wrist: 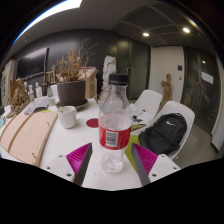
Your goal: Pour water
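Observation:
A clear plastic bottle (114,125) with a red label and a dark cap stands upright on the white table (65,145). Its base sits between my gripper's (112,160) two fingers, with a gap at each side. The left magenta pad (81,158) and the right one (143,160) stand wide of the bottle, so the gripper is open. A white cup (67,116) stands on the table beyond the fingers to the left, and a small red disc (92,122) lies between it and the bottle.
A potted plant with dry branches (72,90) stands behind the cup. A tan bag (25,135) lies on the table at the left. White chairs line the right side, one holding a black bag (165,133). A person in white (109,68) stands far back.

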